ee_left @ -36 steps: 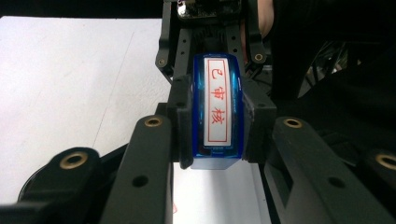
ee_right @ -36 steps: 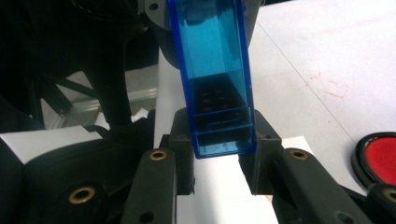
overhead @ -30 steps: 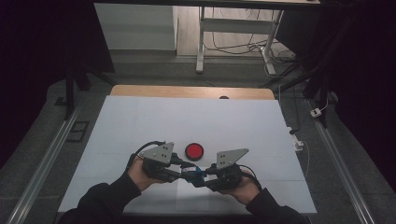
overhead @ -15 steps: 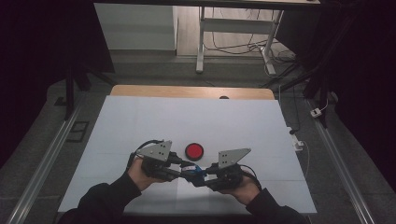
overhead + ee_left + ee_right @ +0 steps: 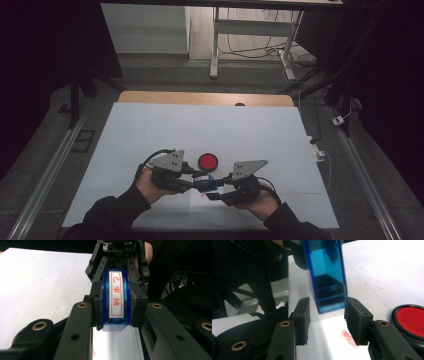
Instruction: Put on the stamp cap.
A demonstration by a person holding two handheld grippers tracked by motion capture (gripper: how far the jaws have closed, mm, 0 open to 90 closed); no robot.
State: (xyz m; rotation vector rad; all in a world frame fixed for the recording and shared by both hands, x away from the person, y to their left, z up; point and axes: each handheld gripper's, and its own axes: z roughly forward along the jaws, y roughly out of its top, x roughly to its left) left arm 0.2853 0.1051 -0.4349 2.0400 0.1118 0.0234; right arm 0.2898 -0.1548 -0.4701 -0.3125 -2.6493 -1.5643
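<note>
both tools have hardly moved: left tool (image 5: 113, 306) stays clamped on the blue translucent plastic stamp (image 5: 116, 300), right tool (image 5: 327, 315) apart around its end, handover pending.

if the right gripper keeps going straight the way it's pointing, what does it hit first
Probably the blue stamp, already between the right gripper's open fingers; the left gripper holds it. Depth is uncertain.

The blue stamp (image 5: 116, 298) has a white label on its top. On the label are 3 red Chinese signs inside a red box: 已审核. They show in the left gripper view. A small red print (image 5: 349, 339) lies on the white table (image 5: 372, 262), but its signs are too blurry to read.
</note>
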